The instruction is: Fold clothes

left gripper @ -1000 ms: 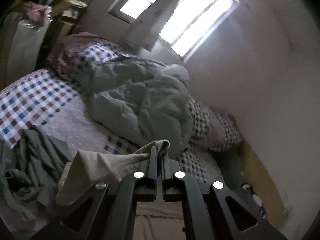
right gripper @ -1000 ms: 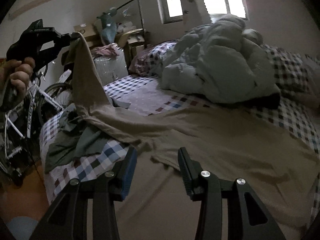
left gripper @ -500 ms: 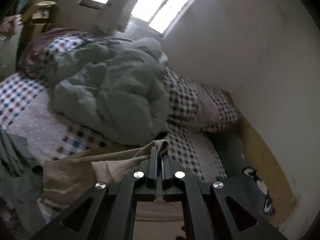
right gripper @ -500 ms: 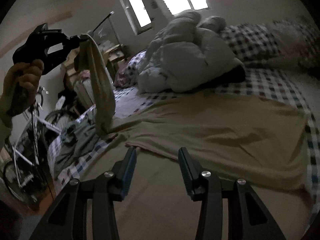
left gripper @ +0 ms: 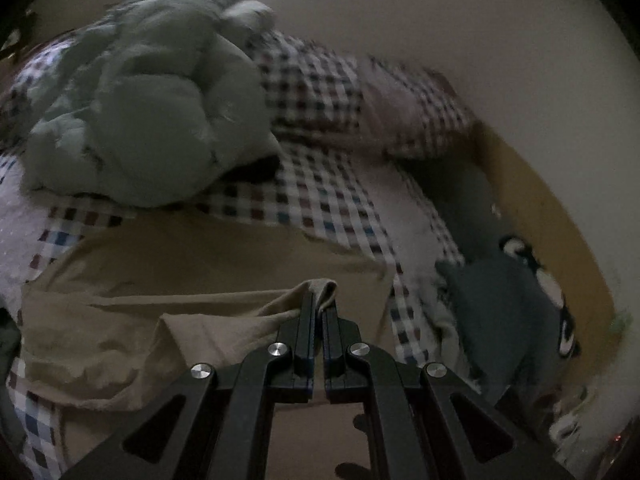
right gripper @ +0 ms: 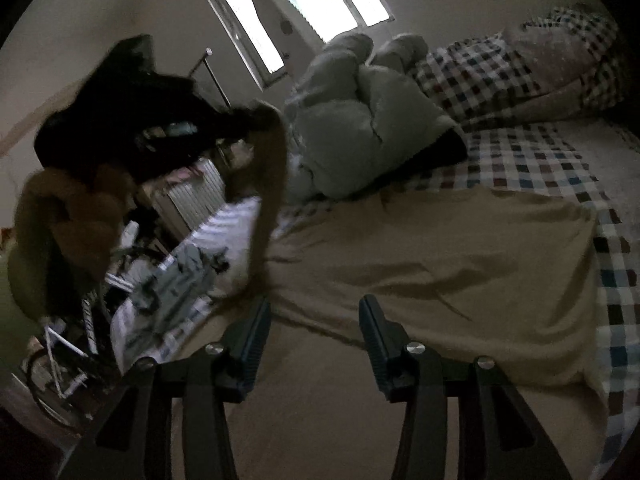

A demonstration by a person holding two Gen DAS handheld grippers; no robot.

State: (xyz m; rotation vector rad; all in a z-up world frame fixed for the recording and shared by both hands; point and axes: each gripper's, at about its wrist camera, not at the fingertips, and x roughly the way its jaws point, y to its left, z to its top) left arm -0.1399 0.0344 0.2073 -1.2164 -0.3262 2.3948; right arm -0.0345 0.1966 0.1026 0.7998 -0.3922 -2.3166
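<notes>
The large tan cotton garment (right gripper: 440, 248) lies spread across the bed, most of it flat on the red, blue and white checked bedsheet (right gripper: 532, 160), with one corner lifted off toward the bed's left side. That corner (left gripper: 320, 292) is pinched tight between the fingers of the left gripper (left gripper: 318, 320), which are clamped together on the cloth, so a band of fabric hangs from it down to the mattress; in the right wrist view the same gripper (right gripper: 132, 120) shows only as a dark blur held up in a hand (right gripper: 68, 216). The right gripper (right gripper: 316, 332) hovers low over the near edge of the garment with its fingers spread apart and nothing between them. To my eye the fold is only starting: the raised corner wants carrying across in one smooth arc and laying down on the far edge, kept taut enough that the hanging band does not twist. The free gripper would do well to pin or catch the near hem, so the body of the cloth does not drag. Beyond the garment sits a crumpled pale green quilted duvet (right gripper: 360, 128), near enough to snag a careless sweep, and a rumpled grey-green garment (right gripper: 180, 280) lies at the bed's left edge.
</notes>
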